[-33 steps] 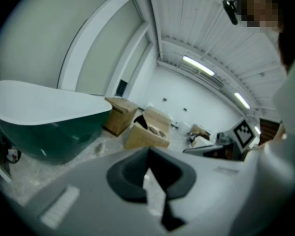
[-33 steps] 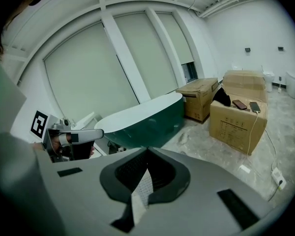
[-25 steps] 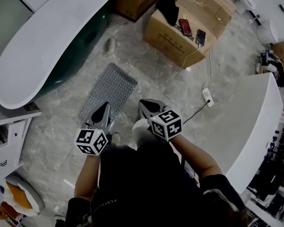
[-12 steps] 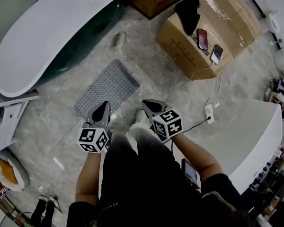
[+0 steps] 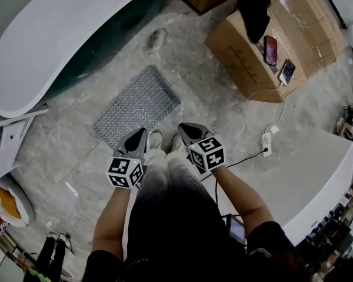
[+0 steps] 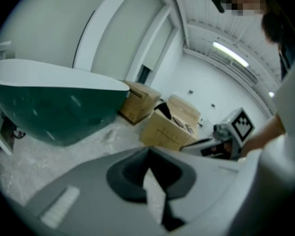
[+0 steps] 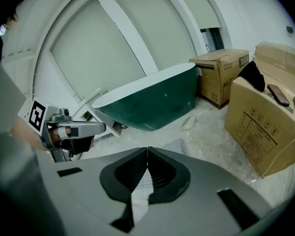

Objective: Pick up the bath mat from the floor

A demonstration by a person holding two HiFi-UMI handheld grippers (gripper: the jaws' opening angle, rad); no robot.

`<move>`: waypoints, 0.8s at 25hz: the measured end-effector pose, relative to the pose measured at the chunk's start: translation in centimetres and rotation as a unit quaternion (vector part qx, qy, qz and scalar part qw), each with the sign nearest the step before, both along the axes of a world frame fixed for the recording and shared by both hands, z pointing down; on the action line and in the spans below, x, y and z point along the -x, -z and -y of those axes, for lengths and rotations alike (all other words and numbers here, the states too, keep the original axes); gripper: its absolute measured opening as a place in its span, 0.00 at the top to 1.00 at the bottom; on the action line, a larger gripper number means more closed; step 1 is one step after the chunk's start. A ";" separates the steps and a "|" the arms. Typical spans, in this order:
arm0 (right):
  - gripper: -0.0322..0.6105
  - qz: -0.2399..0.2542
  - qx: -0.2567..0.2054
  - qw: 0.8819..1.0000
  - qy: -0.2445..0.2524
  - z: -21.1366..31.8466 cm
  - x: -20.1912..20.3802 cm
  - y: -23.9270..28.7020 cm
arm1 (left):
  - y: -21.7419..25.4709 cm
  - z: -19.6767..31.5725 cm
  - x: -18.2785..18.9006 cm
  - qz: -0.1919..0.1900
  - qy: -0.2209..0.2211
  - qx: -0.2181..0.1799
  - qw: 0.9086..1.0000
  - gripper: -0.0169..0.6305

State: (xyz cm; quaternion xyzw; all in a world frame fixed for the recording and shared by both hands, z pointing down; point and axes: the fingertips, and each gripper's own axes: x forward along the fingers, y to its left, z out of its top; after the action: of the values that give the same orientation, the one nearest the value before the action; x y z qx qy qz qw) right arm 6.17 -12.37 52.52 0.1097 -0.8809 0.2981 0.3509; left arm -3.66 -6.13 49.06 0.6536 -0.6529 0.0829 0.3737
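There is not much writing to read. The cardboard box (image 5: 247, 54) has dark print on its side, but it is too small to make out in any view. Each gripper carries a cube with black and white square markers and no letters.

The floor (image 5: 212, 107) is grey stone with a pale marble pattern. The bath mat (image 5: 138, 106) lies flat on it. It is grey with a studded surface, and it sits between the bathtub (image 5: 59, 40) and the white shoes (image 5: 156, 140) of the person. The bathtub is dark green outside and white on the rim. A small pale object (image 5: 157, 39) lies on the floor near the tub; what it is I cannot tell. Two phones (image 5: 271, 50) and a black object (image 5: 254, 10) rest on top of the box. A white cable runs from the box to a power strip (image 5: 266, 144) on the floor. A white tabletop (image 5: 317, 175) stands at the right side, and pale wall panels show behind the tub.

The left gripper (image 5: 142, 133) has its jaws together with nothing between them, and its tip shows at the near edge of the mat in the head view. The right gripper (image 5: 182, 128) is closed and empty as well, just beside the mat's near corner. Neither holds the mat.
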 end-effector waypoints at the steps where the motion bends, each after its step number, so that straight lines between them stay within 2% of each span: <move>1: 0.95 -0.005 -0.001 1.000 0.002 -0.2 0.0 -0.8 | -0.9 0.0 -0.1 -0.002 -0.006 0.002 1.000 0.97; 3: 0.95 -0.014 -0.003 1.000 0.001 -0.3 0.3 -2.4 | -2.6 0.4 0.0 -0.004 -0.016 0.006 1.000 0.97; 6: 0.88 -0.032 -0.006 0.999 -0.001 -0.2 0.6 -5.4 | -5.4 1.0 0.3 -0.009 -0.025 0.013 1.000 0.97; 11: 0.84 -0.052 0.002 0.998 -0.028 0.8 0.7 -10.8 | -10.3 1.6 0.2 -0.007 -0.052 0.037 0.998 0.97; 15: 0.78 -0.069 -0.010 0.997 -0.037 2.3 1.0 -15.1 | -14.5 2.2 0.8 -0.007 -0.054 0.050 0.997 0.96; 20: 0.73 -0.085 -0.016 0.996 -0.026 3.1 1.1 -20.0 | -19.3 2.7 1.0 -0.005 -0.055 0.068 0.996 0.96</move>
State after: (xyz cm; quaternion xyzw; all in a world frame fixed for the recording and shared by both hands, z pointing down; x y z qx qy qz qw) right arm 5.09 -15.51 72.48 0.1627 -0.8493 0.2825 0.4152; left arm -4.63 -8.80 68.36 0.6621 -0.6068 0.1446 0.4153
